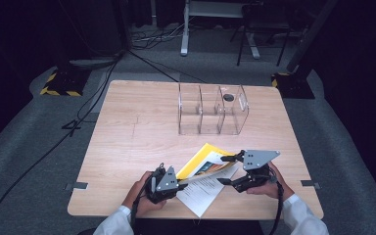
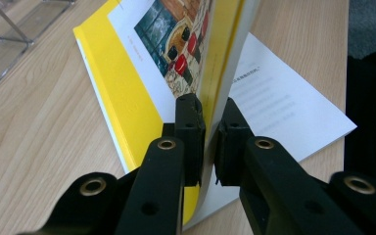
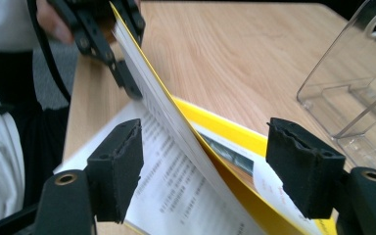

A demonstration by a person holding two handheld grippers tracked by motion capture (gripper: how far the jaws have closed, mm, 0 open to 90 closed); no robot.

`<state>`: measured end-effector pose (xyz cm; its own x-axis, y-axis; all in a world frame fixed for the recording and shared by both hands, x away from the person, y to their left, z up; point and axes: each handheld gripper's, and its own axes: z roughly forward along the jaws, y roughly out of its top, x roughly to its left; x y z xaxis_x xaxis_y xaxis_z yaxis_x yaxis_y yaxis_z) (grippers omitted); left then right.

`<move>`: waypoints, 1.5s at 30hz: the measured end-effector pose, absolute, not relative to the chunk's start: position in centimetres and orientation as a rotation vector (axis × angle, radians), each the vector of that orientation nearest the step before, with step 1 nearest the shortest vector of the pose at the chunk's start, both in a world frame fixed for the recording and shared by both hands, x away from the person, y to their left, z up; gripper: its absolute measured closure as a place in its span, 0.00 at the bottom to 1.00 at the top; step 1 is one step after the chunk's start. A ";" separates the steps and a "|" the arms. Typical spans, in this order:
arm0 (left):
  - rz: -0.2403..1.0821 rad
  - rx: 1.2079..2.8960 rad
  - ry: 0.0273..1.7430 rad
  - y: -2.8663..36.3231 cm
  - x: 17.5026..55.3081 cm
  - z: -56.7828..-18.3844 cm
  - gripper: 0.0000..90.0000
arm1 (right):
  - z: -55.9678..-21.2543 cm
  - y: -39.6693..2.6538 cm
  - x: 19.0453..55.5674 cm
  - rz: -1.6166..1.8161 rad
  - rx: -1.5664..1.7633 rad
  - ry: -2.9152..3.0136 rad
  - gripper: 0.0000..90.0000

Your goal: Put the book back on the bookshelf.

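A yellow booklet [image 1: 198, 159] lies open near the table's front edge, partly on a white printed sheet [image 1: 205, 191]. My left gripper [image 2: 209, 105] is shut on the bottom edge of a raised leaf [image 2: 225, 44], which stands up from the yellow cover [image 2: 122, 83]. In the high view the left gripper [image 1: 178, 182] is at the booklet's left and the right gripper [image 1: 227, 169] at its right. My right gripper [image 3: 203, 156] stands open; the raised leaf [image 3: 152, 93] runs slanting between its pads, touching neither. The left gripper [image 3: 127, 54] shows beyond it, pinching the leaf.
A clear plastic organizer [image 1: 213, 110] with three compartments stands at the back middle of the wooden table [image 1: 127, 127]; it also shows as the clear organizer [image 3: 352, 93] at the right gripper view's right edge. Cables cross the grey floor at the far left.
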<state>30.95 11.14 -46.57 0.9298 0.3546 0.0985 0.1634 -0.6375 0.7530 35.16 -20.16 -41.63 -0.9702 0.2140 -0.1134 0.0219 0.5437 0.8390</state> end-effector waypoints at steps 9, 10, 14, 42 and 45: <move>0.277 2.259 0.397 13.6 32.2 -46.5 0.88 | -43.8 -19.3 36.6 1.230 0.160 2.690 0.37; 0.273 2.259 0.400 13.7 32.2 -46.5 0.88 | -44.1 -19.3 36.6 1.202 0.166 2.681 0.39; 0.263 2.264 0.415 14.8 32.8 -46.7 0.85 | -45.3 -19.6 37.1 1.130 0.207 2.641 0.52; 0.391 2.217 0.571 15.0 32.2 -44.4 0.42 | -46.3 -18.9 36.1 1.174 0.139 2.490 0.86; 0.388 2.205 0.565 14.1 31.8 -44.1 0.40 | -46.1 -18.5 35.8 1.169 0.134 2.490 0.87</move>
<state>31.80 14.07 -44.09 0.8525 0.5153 0.0874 0.2667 -0.5727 0.7752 35.84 -18.50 -46.13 -0.9214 0.2450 -0.3017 -0.0756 0.6486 0.7574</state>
